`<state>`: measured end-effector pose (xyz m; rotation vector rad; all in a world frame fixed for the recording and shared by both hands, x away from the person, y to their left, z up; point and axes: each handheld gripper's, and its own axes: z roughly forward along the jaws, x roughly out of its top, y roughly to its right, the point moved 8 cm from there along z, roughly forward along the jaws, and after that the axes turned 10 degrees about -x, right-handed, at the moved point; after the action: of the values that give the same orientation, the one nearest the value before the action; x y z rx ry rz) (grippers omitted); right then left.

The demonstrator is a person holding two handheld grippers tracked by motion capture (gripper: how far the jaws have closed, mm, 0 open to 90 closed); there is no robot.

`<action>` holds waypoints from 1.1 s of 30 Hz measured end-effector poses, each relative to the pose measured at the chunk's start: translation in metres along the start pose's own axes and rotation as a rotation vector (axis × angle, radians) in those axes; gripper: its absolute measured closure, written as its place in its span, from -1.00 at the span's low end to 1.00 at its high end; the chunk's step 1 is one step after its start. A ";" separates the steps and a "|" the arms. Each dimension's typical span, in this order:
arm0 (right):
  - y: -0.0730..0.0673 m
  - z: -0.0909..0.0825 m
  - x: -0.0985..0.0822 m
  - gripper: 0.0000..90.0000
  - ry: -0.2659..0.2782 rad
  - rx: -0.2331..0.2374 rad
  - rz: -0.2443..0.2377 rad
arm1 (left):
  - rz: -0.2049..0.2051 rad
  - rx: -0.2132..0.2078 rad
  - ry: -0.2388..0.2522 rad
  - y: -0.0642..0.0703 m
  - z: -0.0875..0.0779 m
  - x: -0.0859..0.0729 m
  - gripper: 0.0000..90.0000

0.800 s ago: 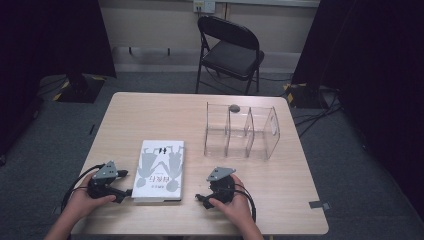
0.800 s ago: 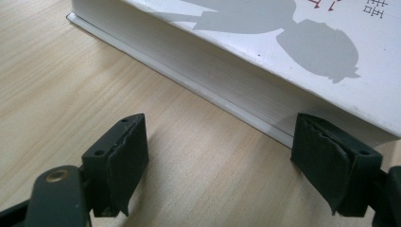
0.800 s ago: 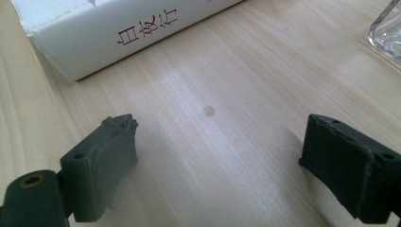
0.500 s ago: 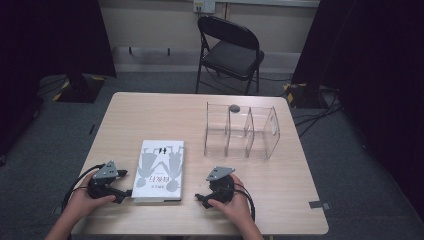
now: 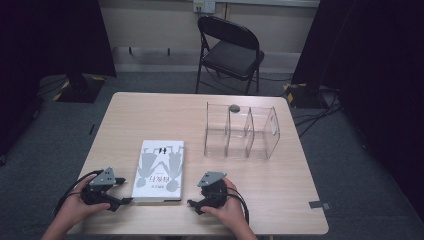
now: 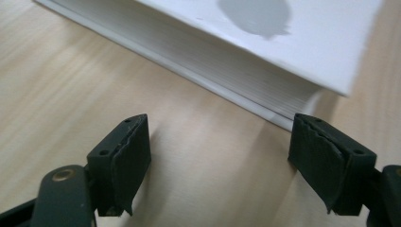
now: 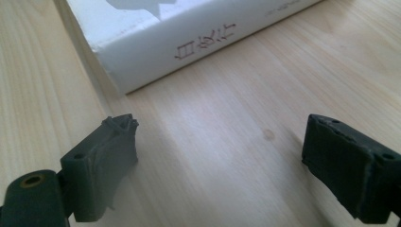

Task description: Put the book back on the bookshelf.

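A white book (image 5: 160, 170) with grey figures on its cover lies flat near the table's front edge. My left gripper (image 5: 122, 200) rests on the table just left of the book's near corner, jaws open and empty. Its own view shows the book's page edge (image 6: 227, 61) close ahead, between and beyond the left gripper (image 6: 239, 156) jaws. My right gripper (image 5: 192, 204) sits just right of the book's near corner, also open and empty. The spine (image 7: 189, 42) with dark characters lies ahead of the right gripper (image 7: 222, 165).
A clear plastic organiser (image 5: 241, 132) with several upright dividers stands at the table's back right, a small dark object (image 5: 234, 107) on its far rim. A black folding chair (image 5: 227, 50) stands beyond the wooden table (image 5: 280, 190). Cables trail from both grippers.
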<state>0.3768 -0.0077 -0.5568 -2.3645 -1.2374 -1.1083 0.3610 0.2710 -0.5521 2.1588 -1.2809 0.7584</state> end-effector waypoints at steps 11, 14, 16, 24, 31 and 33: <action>-0.011 0.010 0.011 -0.77 0.009 0.020 -0.020 | 0.034 -0.023 0.032 0.018 0.015 0.011 -0.44; -0.014 0.011 0.014 -0.72 0.016 0.029 -0.029 | 0.051 0.020 0.046 0.016 0.017 0.017 -0.34; -0.016 0.013 0.016 -0.71 0.018 0.033 -0.033 | 0.060 0.016 0.036 0.015 0.019 0.019 -0.27; -0.018 0.015 0.019 -0.67 0.026 0.034 -0.036 | 0.052 0.010 0.017 0.015 0.024 0.027 -0.24; -0.015 0.018 0.023 -0.65 0.040 -0.008 -0.051 | 0.064 0.028 0.015 0.011 0.035 0.040 -0.23; -0.015 0.018 0.023 -0.65 0.040 -0.006 -0.052 | 0.052 0.032 0.000 0.011 0.038 0.043 -0.23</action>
<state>0.3827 0.0245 -0.5544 -2.3157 -1.2900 -1.1709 0.3764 0.2147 -0.5480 2.1577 -1.3379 0.8052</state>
